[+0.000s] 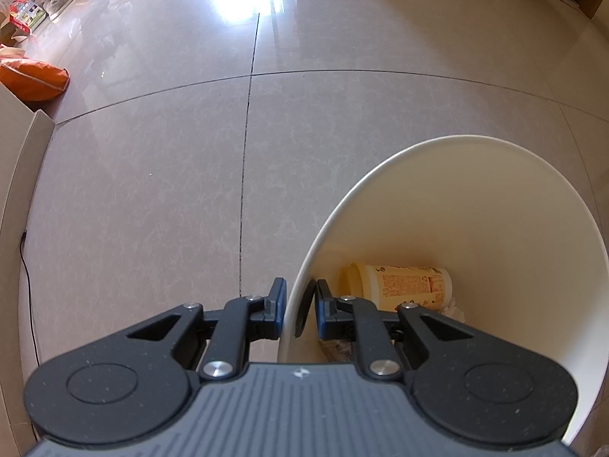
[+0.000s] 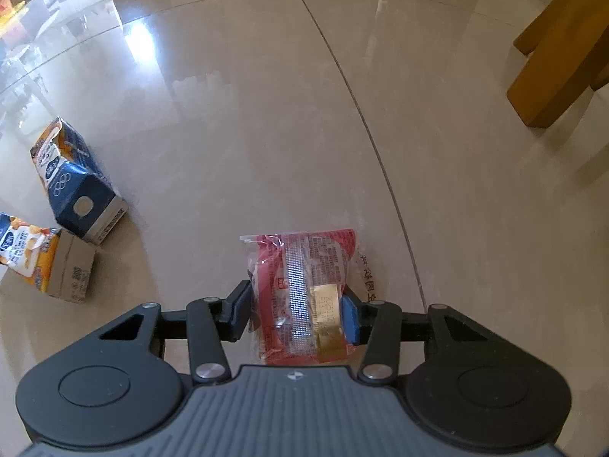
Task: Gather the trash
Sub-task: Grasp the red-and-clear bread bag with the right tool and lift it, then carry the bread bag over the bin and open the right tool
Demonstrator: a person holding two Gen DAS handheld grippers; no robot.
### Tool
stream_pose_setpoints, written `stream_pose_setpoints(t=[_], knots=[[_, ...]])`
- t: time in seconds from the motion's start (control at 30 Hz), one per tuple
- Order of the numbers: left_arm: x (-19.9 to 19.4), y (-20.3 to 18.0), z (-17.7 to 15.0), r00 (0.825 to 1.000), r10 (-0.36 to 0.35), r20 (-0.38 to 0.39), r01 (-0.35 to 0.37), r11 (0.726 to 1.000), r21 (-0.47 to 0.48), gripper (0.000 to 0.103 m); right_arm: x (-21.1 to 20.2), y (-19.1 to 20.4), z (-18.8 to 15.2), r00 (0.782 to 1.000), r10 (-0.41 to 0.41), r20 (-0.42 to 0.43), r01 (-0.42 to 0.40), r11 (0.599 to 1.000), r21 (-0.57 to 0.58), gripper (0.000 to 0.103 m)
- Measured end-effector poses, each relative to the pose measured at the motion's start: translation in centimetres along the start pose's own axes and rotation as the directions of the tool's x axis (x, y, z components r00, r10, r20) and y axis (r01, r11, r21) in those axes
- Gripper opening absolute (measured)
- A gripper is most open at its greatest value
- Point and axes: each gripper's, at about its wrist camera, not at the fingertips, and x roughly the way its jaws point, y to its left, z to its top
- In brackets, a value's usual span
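My left gripper (image 1: 300, 306) is shut on the near rim of a white trash bin (image 1: 495, 205), one finger outside the wall and one inside. A yellow printed cup (image 1: 399, 285) and crumpled paper lie at the bin's bottom. In the right wrist view, a red snack packet (image 2: 300, 293) with a clear wrapper and a gold label sits between the fingers of my right gripper (image 2: 297, 316). Both pads touch its sides, just above the beige tiled floor. A blue milk carton (image 2: 76, 186) and a small orange-and-brown snack box (image 2: 49, 262) lie on the floor to the left.
A wooden furniture leg (image 2: 559, 61) stands at the upper right of the right wrist view. A cardboard panel (image 1: 19, 198) with a black cable (image 1: 28, 289) lines the left edge of the left wrist view. An orange bag (image 1: 32, 78) and assorted clutter sit far left.
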Motion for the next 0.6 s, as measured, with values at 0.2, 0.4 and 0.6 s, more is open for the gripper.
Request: stream_pose_setpoints(t=[0.2,0.4,0.6], knots=[[-0.1,-0.2,0.0,1.000,0.005,-0.007,-0.005,1.000,0.011,0.014,-3.3,1.0,1.1,1.000,0.017,-0.006,-0.017,1.000,-0.004,0.051],[-0.4,-0.3,0.4,1.000,0.007,-0.009,-0.007,1.000,0.020,0.014,-10.3,4.1,2.8,0.997,0.081,-0.006,-0.081,0.991,-0.103,0.051],[-0.7,-0.9,0.3,1.000,-0.001,0.001,0.001,0.999,0.050,0.013,-18.7,9.5,4.7,0.985,0.170,0.018,-0.159,0.953,-0.259,0.051]])
